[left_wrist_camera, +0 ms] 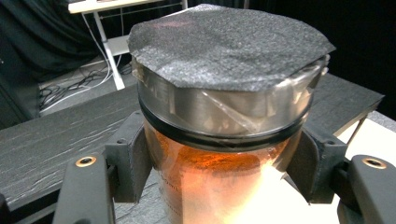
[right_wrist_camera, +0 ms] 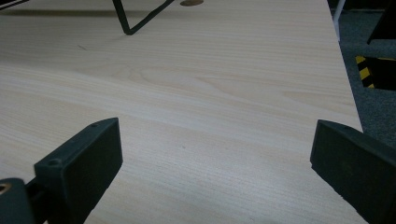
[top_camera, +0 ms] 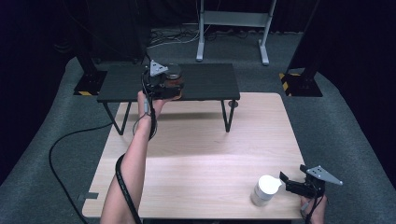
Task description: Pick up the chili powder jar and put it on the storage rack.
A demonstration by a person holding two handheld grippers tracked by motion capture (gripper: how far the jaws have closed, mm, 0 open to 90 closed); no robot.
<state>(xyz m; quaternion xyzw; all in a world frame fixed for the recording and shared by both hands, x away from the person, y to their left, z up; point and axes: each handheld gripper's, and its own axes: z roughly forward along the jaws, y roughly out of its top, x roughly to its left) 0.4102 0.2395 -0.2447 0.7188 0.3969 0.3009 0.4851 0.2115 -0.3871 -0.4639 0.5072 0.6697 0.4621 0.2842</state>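
Left tool [top_camera: 172,86] clenched on the glass jar [top_camera: 173,78]: in the left gripper view both black jaws press the jar's sides just below its collar, amber contents showing through the glass [left_wrist_camera: 219,182]. Jar upright, metal-banded neck, top capped by a rough dark grey sheet [left_wrist_camera: 229,44] that overhangs the rim. High view puts the jar at the near edge of the black shelf [top_camera: 205,79], left of its middle; can't tell whether the base sits on the shelf or hangs just clear of it. Shelf stands on thin black legs at the far end of the light wood counter [top_camera: 205,149]. Left forearm reaches in from the bottom edge, cable trailing along it. Right tool [top_camera: 286,183] released: jaws wide apart in the right gripper view, bare wood grain between them, nothing gripped. It sits low at the counter's near right corner, pointing left. White-lidded container [top_camera: 265,190] stands upright just beside the right tool's tips, apart from them as far as the high view shows. The two tools are well apart, jar and container at opposite ends of the counter.
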